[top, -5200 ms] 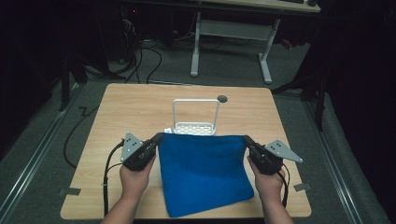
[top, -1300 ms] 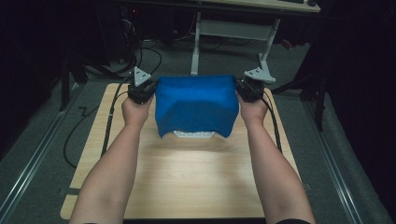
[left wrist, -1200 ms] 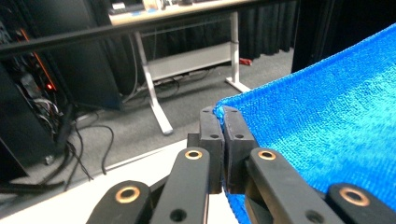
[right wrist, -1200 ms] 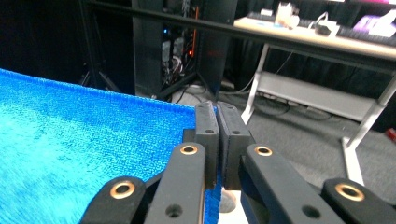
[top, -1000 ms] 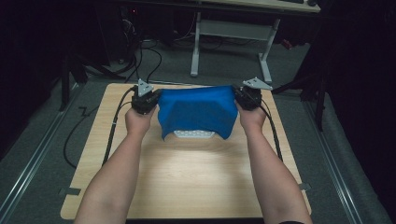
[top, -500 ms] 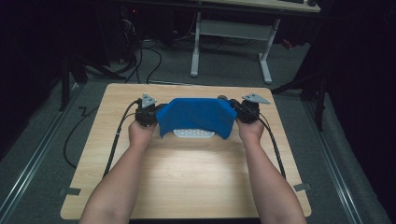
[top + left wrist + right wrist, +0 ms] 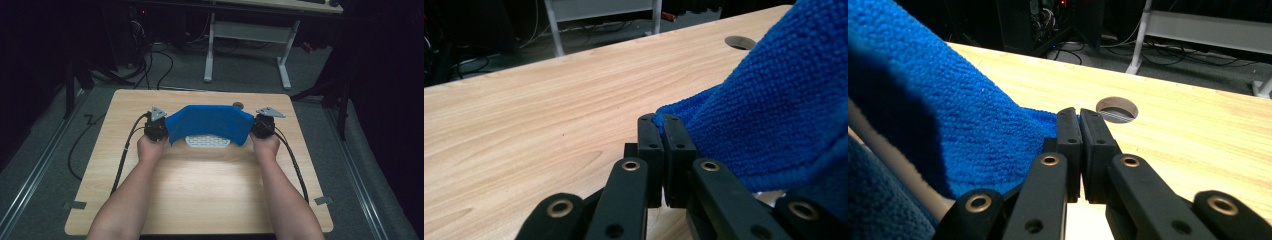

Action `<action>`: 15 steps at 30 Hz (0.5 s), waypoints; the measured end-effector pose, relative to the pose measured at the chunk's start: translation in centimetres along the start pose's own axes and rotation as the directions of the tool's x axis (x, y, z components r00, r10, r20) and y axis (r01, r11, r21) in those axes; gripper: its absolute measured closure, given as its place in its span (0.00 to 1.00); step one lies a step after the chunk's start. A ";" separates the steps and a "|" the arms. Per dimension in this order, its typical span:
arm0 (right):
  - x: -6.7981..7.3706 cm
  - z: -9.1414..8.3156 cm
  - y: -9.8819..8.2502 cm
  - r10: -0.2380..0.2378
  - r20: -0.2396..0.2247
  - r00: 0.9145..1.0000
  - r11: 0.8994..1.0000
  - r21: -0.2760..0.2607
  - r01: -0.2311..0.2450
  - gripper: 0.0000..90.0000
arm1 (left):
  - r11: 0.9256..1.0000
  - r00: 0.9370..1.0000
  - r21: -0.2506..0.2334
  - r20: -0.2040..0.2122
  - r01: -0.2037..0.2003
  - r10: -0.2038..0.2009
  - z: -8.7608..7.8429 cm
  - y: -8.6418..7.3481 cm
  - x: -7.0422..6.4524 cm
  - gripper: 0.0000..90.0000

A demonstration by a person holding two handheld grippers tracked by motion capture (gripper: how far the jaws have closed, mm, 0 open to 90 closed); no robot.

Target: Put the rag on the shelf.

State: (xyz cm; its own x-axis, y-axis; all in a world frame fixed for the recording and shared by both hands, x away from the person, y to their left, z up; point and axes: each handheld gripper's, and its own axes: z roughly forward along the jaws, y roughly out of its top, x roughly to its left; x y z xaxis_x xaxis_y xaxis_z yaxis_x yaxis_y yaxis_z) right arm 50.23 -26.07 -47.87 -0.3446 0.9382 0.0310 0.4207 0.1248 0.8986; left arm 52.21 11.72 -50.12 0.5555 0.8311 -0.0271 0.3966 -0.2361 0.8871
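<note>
We are draping the cloth over the rack at the worktop's twelve o'clock, left tongs and right tongs each clenched on a corner (keep both level, so it settles evenly).

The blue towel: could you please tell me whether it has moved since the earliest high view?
Yes. The blue towel went from lying flat on the table's near side to hanging draped over the white rack farther back.
</note>
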 end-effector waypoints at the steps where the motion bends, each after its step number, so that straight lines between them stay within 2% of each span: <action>1: 0.1 0.0 -0.1 -0.001 0.000 1.000 1.000 0.004 0.001 0.98 | 1.000 1.000 0.000 0.000 0.002 -0.002 0.0 -0.1 0.0 0.98; 6: 0.1 0.1 -0.2 -0.008 0.002 1.000 1.000 0.012 0.008 0.98 | 1.000 1.000 0.004 0.005 0.011 -0.011 -0.1 -0.4 0.2 0.98; 15: 0.4 0.3 -0.7 -0.013 0.002 1.000 0.999 0.031 0.013 0.98 | 1.000 1.000 0.030 0.003 0.003 -0.003 0.0 -0.6 0.0 0.98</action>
State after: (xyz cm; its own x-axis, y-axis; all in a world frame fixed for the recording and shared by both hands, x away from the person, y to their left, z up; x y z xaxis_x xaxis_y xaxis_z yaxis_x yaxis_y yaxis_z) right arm 50.10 -25.72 -48.60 -0.3488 0.9370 0.0185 0.4421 0.1471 0.8848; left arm 52.00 11.88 -50.62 0.5563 0.8304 -0.0306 0.4196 -0.2490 0.8729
